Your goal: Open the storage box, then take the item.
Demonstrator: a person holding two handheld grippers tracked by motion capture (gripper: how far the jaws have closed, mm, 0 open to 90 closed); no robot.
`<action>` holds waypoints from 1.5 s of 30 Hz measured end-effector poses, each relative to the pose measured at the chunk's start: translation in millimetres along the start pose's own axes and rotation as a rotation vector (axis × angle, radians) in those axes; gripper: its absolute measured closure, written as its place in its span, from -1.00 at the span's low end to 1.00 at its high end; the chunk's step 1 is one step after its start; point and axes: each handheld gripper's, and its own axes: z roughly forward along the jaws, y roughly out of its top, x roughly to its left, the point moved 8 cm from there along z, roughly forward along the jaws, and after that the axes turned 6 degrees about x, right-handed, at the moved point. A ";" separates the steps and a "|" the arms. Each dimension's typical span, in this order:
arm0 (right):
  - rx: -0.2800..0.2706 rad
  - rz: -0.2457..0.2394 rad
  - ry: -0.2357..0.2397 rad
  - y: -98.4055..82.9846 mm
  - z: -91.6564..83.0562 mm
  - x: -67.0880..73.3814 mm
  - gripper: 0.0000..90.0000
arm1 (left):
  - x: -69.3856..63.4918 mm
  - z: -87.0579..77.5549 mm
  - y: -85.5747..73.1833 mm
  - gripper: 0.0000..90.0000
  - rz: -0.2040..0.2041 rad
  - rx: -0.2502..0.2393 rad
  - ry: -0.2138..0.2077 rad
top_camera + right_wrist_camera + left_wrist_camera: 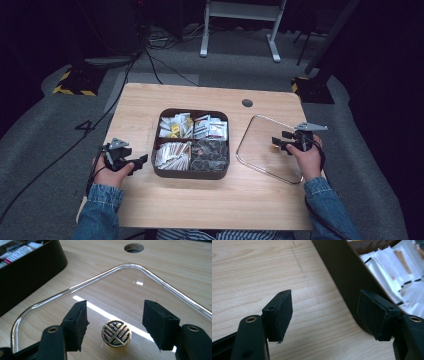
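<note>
The clear lid [160, 287] lies flat on the table [200, 200] beside the open box [190, 173], its gold knob [116, 333] between the right gripper's [115, 323] parted jaws, untouched, while the left gripper [325, 315] waits wide at the box's corner.

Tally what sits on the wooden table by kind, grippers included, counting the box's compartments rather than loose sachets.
Dark brown four-compartment box of sachets: 1
Compartments in it: 4
Clear glass lid with a gold round knob, lying flat beside the box: 1
Black two-jaw grippers, left gripper and right gripper: 2
Total, compartments aside: 4
</note>
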 end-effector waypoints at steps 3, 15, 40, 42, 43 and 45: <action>-0.016 0.002 -0.004 3.7 -7.9 0.3 -0.16 | -1.0 -0.3 2.3 -0.34 -0.006 -0.007 -0.008; -0.041 0.009 -0.001 10.8 -17.4 -0.4 -0.13 | -15.8 -14.2 16.4 -0.29 0.004 -0.099 0.019; -0.019 -0.047 0.032 11.4 -19.2 14.4 -0.14 | -72.4 1.4 28.9 -0.23 0.139 -0.113 -0.063; -0.022 -0.050 0.033 11.1 -20.6 15.0 -0.14 | -75.2 5.6 27.2 -0.22 0.146 -0.100 -0.066; -0.023 -0.049 0.033 11.4 -21.1 15.3 -0.14 | -75.9 9.0 25.3 -0.21 0.151 -0.086 -0.061; -0.029 -0.050 0.033 13.0 -21.7 15.8 -0.14 | -75.6 11.1 24.5 -0.17 0.154 -0.079 -0.056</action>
